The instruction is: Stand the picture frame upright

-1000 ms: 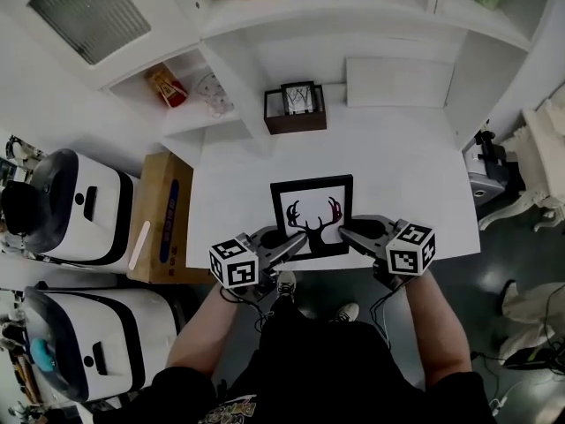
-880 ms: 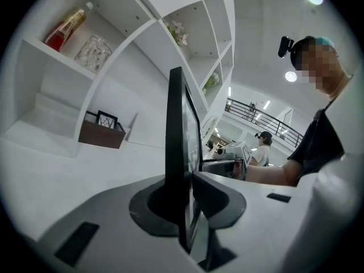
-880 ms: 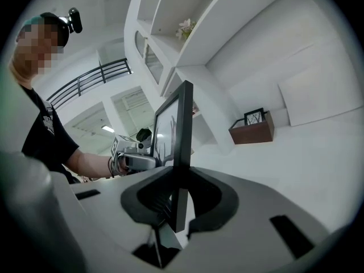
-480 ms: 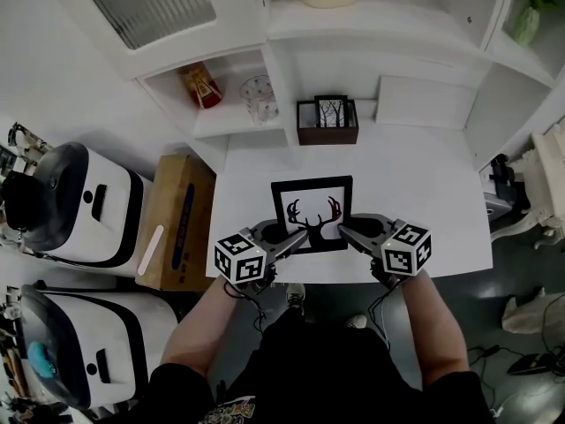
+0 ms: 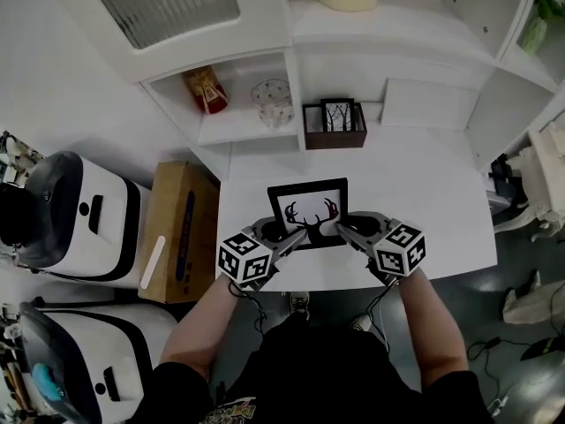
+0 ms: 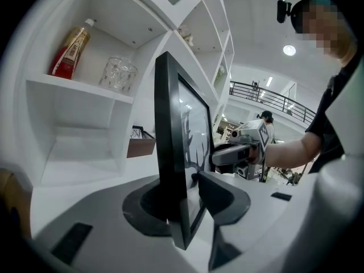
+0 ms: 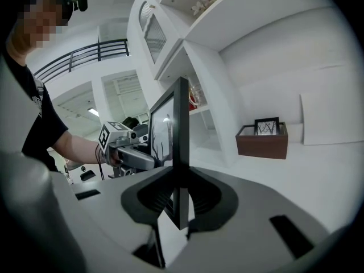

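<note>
The black picture frame (image 5: 307, 212) with a deer-antler print stands nearly upright over the white table (image 5: 424, 201), between my two grippers. My left gripper (image 5: 281, 234) is at its left edge. In the left gripper view, the frame's edge (image 6: 170, 152) runs between the jaws, a gap shows beside one pad (image 6: 224, 198), and the jaws have just been opening. My right gripper (image 5: 342, 229) is shut on the right edge, and both pads press the frame (image 7: 181, 152) in the right gripper view. I cannot tell whether the frame's bottom rests on the table.
A brown box (image 5: 335, 124) holding a small picture stands at the table's back. A red bottle (image 5: 205, 88) and a glass (image 5: 272, 102) sit on the shelf at the left. A cardboard box (image 5: 181, 228) and white machines (image 5: 71, 223) stand left of the table.
Both grippers have carried the frame farther from the table's front edge toward the shelves. The frame looks shorter from above, so it stands more upright.
</note>
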The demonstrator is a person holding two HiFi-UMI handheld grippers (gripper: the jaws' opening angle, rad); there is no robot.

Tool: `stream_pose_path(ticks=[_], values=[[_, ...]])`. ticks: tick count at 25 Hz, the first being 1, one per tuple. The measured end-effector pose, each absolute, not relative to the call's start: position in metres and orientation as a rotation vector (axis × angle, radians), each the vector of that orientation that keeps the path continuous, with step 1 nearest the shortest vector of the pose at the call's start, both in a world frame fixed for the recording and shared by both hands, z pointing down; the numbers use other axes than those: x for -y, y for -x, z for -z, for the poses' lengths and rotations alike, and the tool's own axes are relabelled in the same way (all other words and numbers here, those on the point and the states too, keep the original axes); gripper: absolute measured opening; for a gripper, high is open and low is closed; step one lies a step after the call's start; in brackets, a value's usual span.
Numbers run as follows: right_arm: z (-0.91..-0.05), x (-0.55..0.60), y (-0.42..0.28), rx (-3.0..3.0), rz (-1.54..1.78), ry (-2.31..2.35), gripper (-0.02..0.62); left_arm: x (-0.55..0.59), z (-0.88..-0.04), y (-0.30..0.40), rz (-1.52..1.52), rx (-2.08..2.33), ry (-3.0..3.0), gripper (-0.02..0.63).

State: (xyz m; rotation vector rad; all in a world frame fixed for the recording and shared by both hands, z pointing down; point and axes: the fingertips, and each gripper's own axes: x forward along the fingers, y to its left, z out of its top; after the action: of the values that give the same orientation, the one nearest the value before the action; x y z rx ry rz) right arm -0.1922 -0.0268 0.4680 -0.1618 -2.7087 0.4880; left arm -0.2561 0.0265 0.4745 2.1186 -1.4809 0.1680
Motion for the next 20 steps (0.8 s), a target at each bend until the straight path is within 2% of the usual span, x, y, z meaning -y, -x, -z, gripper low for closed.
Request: stream_pose_path(ticks=[20], values=[[-0.52, 0.066, 0.274, 2.645, -0.359, -0.039, 0.071, 0.016, -0.53, 0.342, -0.326, 1.495, -2.106, 0.166]])
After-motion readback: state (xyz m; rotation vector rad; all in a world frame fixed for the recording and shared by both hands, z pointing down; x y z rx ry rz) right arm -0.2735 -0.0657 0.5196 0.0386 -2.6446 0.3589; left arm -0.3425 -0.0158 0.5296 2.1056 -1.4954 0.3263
